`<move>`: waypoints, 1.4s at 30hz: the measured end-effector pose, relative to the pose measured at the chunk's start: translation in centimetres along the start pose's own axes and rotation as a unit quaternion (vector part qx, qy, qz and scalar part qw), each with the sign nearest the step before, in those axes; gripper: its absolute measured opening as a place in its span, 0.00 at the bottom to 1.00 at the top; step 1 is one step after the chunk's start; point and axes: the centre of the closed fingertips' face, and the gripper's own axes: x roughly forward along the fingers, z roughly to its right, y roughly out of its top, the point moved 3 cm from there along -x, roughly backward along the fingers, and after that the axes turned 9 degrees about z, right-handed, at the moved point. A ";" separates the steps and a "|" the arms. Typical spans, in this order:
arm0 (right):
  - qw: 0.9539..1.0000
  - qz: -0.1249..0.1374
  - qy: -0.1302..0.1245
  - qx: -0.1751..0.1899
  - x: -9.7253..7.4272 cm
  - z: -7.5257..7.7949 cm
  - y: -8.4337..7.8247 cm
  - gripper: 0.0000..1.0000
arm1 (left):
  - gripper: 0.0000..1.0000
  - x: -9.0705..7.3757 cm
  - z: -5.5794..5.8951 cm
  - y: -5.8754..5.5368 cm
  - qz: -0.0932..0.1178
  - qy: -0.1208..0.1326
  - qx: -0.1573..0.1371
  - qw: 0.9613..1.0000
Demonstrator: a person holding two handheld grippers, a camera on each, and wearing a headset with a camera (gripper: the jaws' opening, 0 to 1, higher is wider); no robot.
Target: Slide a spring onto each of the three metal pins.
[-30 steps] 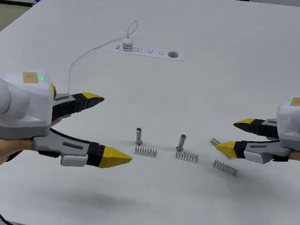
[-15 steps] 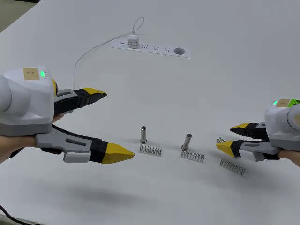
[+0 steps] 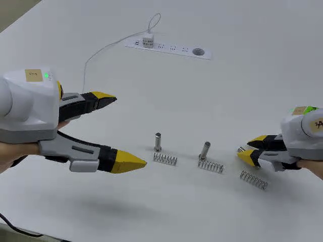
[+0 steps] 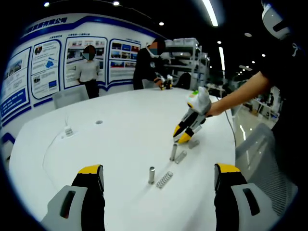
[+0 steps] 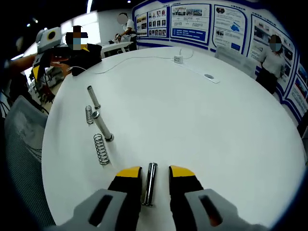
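Observation:
Two metal pins stand upright on the white table, one [image 3: 158, 141] left of the other [image 3: 205, 149]. A third pin [image 5: 150, 185] lies flat between the jaws of my right gripper [image 5: 150, 173], with a thin gap beside it still showing. The right gripper [image 3: 248, 150] sits low at the table's right. Three springs lie flat: one [image 3: 165, 160] by the left pin, one [image 3: 210, 166] by the middle pin, one [image 3: 253, 180] below the right gripper. My left gripper [image 3: 122, 129] hovers wide open left of the pins, holding nothing.
A white power strip [image 3: 169, 48] with a plug and a cable lies at the back of the table. Two people [image 4: 149, 62] stand beyond the far edge. A grey chair [image 5: 21, 144] stands by the table's edge.
My right gripper's jaws have narrowed around the lying pin and the gripper has sunk a little. The left gripper has held its place, wide open.

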 end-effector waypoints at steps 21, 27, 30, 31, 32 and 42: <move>1.000 -0.015 0.011 0.017 0.5 -0.9 0.2 0.10 | 0.97 -0.3 -0.6 0.4 0.006 0.007 0.001 1.000; 0.999 -0.029 0.011 0.007 0.4 -0.8 0.1 0.10 | 0.97 -0.2 -0.6 0.5 0.006 0.006 0.003 1.000; 0.999 -0.030 0.011 0.009 0.4 -0.8 0.0 0.09 | 0.97 -0.1 -0.5 0.4 0.005 0.005 0.003 1.000; 0.999 -0.030 0.011 0.010 0.4 -0.8 0.0 0.09 | 0.97 -0.1 -0.4 0.3 0.005 0.004 0.002 1.000; 0.999 -0.030 0.011 0.009 0.4 -0.8 0.0 0.09 | 0.97 -0.1 -0.4 0.3 0.005 0.004 0.002 1.000; 0.999 -0.041 0.010 -0.017 0.6 -0.9 0.1 0.08 | 0.97 0.0 -0.6 0.5 0.007 0.004 0.004 1.000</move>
